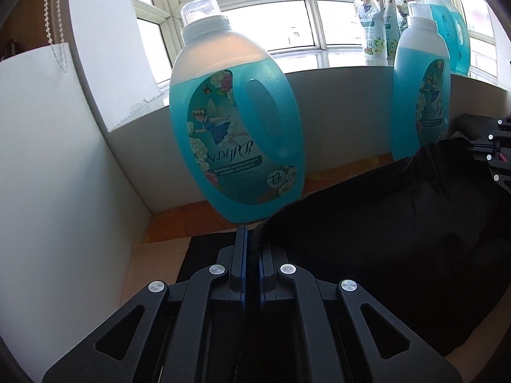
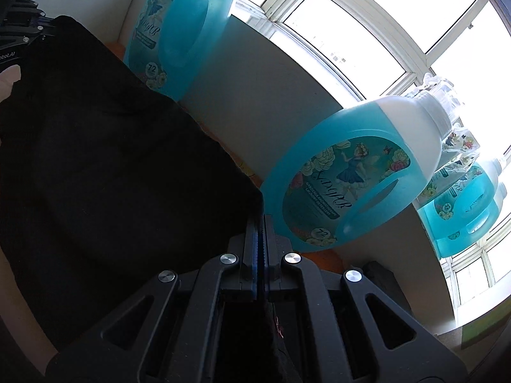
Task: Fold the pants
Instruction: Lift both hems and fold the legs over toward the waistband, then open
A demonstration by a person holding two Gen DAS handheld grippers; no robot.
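The black pants (image 1: pixel 383 223) hang as a stretched dark sheet between my two grippers. My left gripper (image 1: pixel 252 242) is shut on the pants' edge, with cloth pinched between its blue pads. The right gripper shows at the right edge of the left wrist view (image 1: pixel 498 156). In the right wrist view my right gripper (image 2: pixel 262 233) is shut on the pants (image 2: pixel 111 175), with dark cloth trailing back between its fingers. The left gripper (image 2: pixel 25 35) appears at the far top left of that view, holding the other end.
A large blue detergent bottle (image 1: pixel 236 127) stands close ahead of the left gripper, and a second one (image 1: pixel 421 86) to its right; it also shows in the right wrist view (image 2: pixel 351 175). More bottles and pouches (image 1: pixel 383 22) line the window sill. A white wall (image 1: pixel 48 159) stands on the left. An orange patterned tabletop (image 1: pixel 191 223) lies below.
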